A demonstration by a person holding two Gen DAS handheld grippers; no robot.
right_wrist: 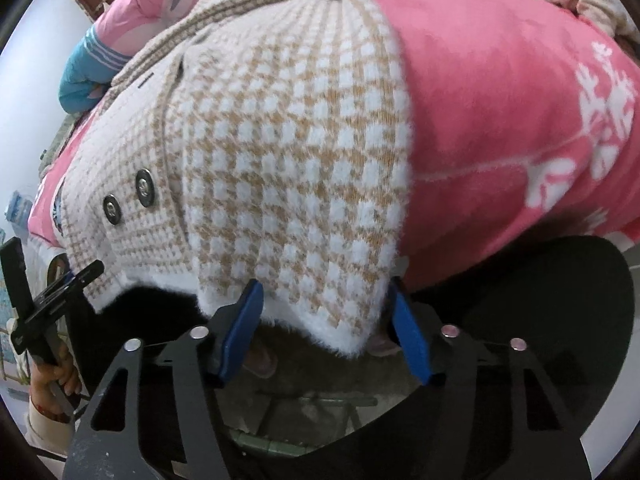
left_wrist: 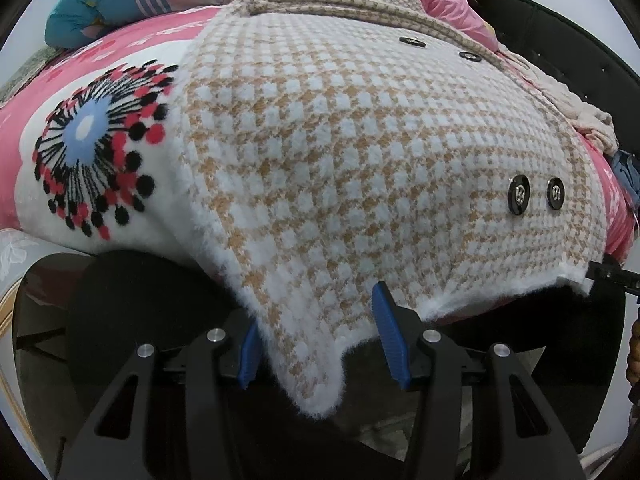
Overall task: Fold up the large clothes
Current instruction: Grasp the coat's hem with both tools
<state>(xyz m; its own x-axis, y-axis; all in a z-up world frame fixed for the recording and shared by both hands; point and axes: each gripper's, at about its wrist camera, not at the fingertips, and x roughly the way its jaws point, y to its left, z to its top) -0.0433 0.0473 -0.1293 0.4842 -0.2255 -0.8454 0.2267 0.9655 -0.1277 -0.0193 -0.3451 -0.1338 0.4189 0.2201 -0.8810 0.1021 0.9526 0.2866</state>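
Houndstooth coat (left_wrist: 340, 152) lies on pink blanket (right_wrist: 500, 100).
Left gripper (left_wrist: 320, 344) and right gripper (right_wrist: 324, 320) fingers half-open astride hem corners, grip unclear.

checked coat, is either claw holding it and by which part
Both claws straddle the checked coat's hanging bottom hem, the left claw and the right claw at separate corners. Whether the pads actually press on it cannot be told.

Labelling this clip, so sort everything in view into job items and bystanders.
Job: houndstooth knit coat, left gripper, right gripper.
Lying about: pink patterned blanket, teal striped pillow, cream knit garment.
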